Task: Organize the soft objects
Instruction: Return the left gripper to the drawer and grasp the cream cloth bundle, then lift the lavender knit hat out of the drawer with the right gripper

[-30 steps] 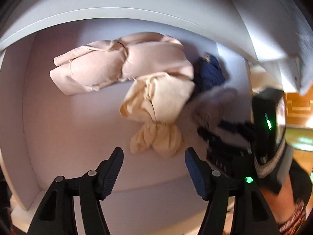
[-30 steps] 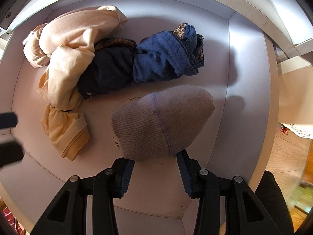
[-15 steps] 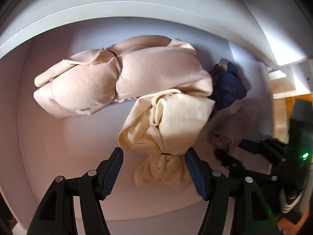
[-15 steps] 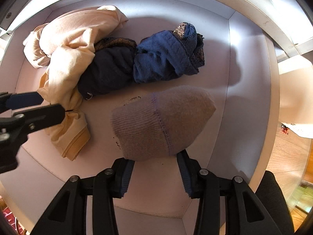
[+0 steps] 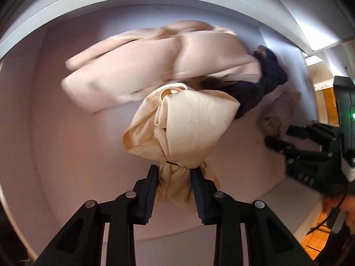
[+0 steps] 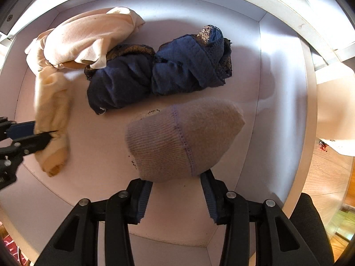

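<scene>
Both grippers working in the white drawer

Left view: left gripper, jaws just closing, is pinching the yellow bundle below its tie; it may be dragging the touching pink bundle. Right view: right gripper is clamping the grey sock near the right wall, open floor in front.
</scene>
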`<action>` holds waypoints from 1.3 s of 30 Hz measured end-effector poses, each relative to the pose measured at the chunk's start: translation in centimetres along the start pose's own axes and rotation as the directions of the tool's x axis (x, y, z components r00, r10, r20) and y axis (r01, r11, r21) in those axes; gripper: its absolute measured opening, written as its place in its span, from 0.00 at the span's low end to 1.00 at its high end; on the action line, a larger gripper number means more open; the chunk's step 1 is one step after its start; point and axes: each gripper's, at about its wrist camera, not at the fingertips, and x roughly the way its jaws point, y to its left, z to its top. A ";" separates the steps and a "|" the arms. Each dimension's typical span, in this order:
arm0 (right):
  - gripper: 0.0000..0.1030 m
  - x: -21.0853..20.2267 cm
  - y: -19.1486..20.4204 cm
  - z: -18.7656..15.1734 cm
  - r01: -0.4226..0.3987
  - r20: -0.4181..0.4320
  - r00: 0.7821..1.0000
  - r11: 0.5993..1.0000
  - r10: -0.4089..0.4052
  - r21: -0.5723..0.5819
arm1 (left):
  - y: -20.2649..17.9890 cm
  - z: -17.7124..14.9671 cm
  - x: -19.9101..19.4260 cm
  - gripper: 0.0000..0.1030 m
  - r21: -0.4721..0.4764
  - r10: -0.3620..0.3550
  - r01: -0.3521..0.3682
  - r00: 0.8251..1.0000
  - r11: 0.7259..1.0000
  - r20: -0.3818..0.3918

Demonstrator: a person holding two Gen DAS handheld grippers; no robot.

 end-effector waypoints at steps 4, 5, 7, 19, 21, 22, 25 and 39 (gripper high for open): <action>0.43 0.0 0.1 0.0 -0.002 0.001 1.000 1.000 0.002 0.004 | 2.5 -1.1 -0.2 0.29 -0.078 -0.011 0.010 1.000 0.997 -0.014; 0.42 0.0 0.1 0.0 -0.002 0.002 1.000 1.000 0.002 0.007 | 2.8 -1.2 -0.3 0.29 -0.095 -0.016 0.015 1.000 0.995 -0.014; 0.39 -0.2 0.3 0.0 0.012 0.008 1.000 1.000 -0.012 0.007 | 2.6 -1.1 -0.1 0.29 -0.111 -0.018 0.017 1.000 0.994 -0.011; 0.20 -3.6 1.3 -0.6 -0.066 0.064 0.996 0.995 0.061 0.078 | 3.9 -0.8 1.2 0.29 -0.123 -0.029 0.025 0.999 0.992 -0.026; 0.02 -4.2 1.7 -0.8 -0.079 0.066 0.995 0.993 0.074 0.084 | 4.3 -0.8 1.4 0.30 -0.137 -0.039 0.034 0.999 0.990 -0.029; 0.02 -4.6 2.0 -0.9 -0.086 0.071 0.994 0.992 0.080 0.087 | 4.4 -0.8 1.5 0.30 -0.144 -0.044 0.039 0.999 0.989 -0.030; 0.02 -4.9 2.2 -1.1 -0.091 0.067 0.994 0.992 0.085 0.092 | 5.4 -1.1 1.7 0.31 -0.154 -0.052 0.047 0.998 0.987 -0.031; 0.68 -5.1 5.5 3.0 -0.104 0.069 0.993 0.986 0.095 0.130 | 6.6 -1.5 1.3 0.32 -0.154 -0.049 0.043 0.998 0.987 -0.034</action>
